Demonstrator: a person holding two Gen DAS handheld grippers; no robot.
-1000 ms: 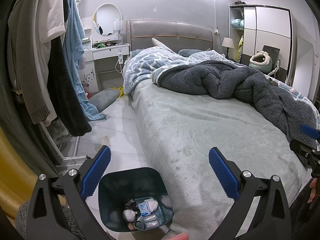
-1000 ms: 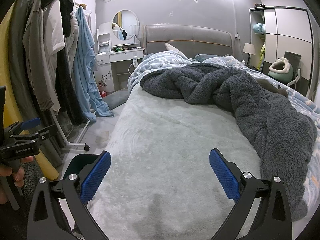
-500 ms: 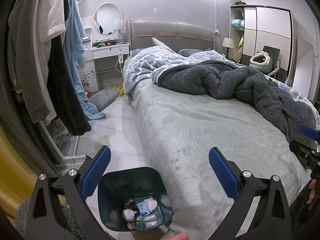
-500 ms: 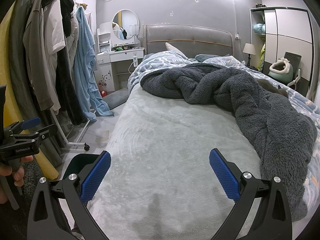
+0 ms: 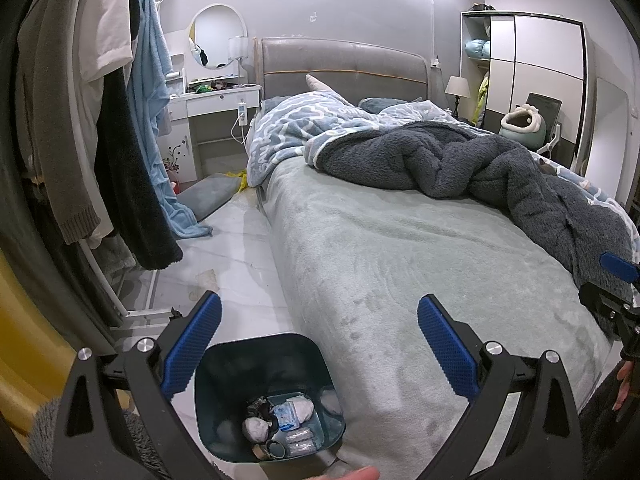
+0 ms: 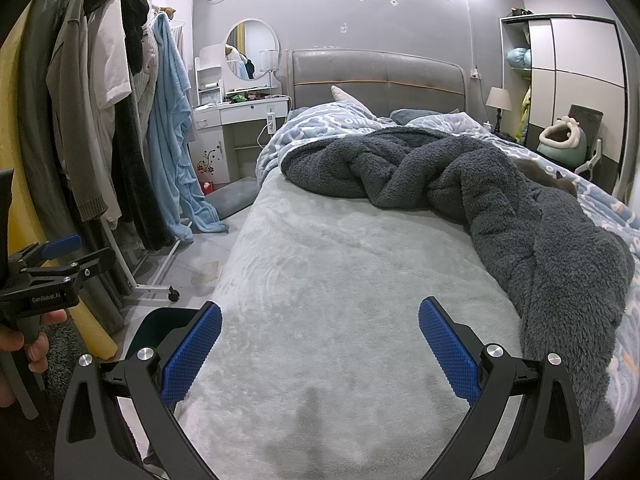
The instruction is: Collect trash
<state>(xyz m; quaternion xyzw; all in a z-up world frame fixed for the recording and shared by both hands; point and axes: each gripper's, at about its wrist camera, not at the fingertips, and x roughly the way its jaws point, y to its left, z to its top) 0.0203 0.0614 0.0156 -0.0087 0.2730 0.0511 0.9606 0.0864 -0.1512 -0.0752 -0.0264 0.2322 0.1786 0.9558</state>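
Note:
A dark teal trash bin (image 5: 224, 364) stands on the floor at the foot corner of the bed. It holds crumpled tissues and wrappers (image 5: 280, 428). My left gripper (image 5: 320, 344) is open and empty, above the bin and the bed corner. My right gripper (image 6: 320, 344) is open and empty over the pale green bedspread (image 6: 340, 280). The bin's rim (image 6: 156, 320) shows behind the right gripper's left finger. Each gripper shows at the edge of the other's view: the right one (image 5: 616, 280), the left one (image 6: 52, 260).
A dark grey fleece blanket (image 6: 480, 184) and a blue patterned duvet (image 5: 304, 128) lie bunched on the bed. A clothes rack (image 6: 120, 128) with hanging garments stands at the left. A white dresser (image 5: 216, 108) and a wardrobe (image 5: 532, 80) stand at the back. The floor aisle (image 5: 224, 248) runs beside the bed.

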